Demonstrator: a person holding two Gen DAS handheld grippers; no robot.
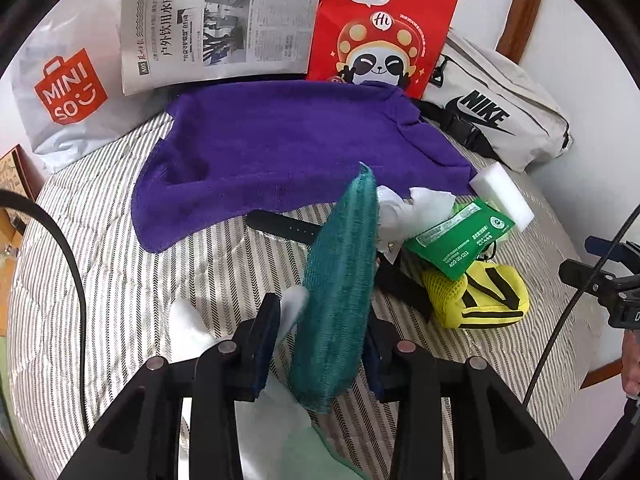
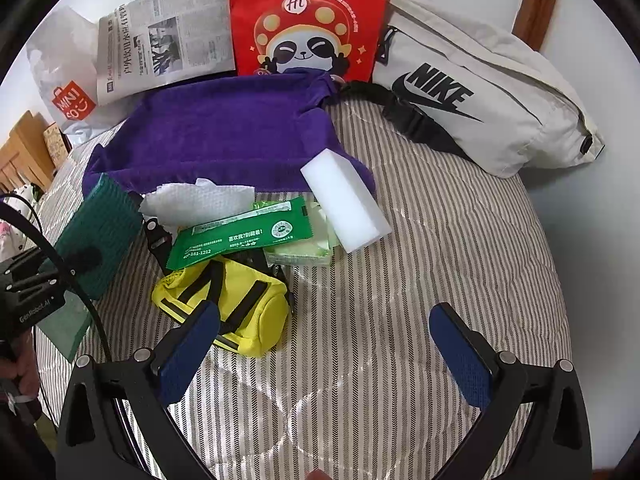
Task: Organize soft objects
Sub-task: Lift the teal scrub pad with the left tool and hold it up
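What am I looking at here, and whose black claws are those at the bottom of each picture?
Those are no robot arms: a person holds a two-finger gripper in each hand, each with a wide-angle camera looking along its fingers. One picture comes from the left gripper, the other from the right gripper. Below lies a striped bedcover with a purple towel, white foam block, crumpled tissue, green sachet and yellow pouch. A Nike bag, red paper bag and newspaper stand behind. A green scouring pad stands between the left gripper's jaws; whether they press it I cannot tell. The right gripper is open and empty.
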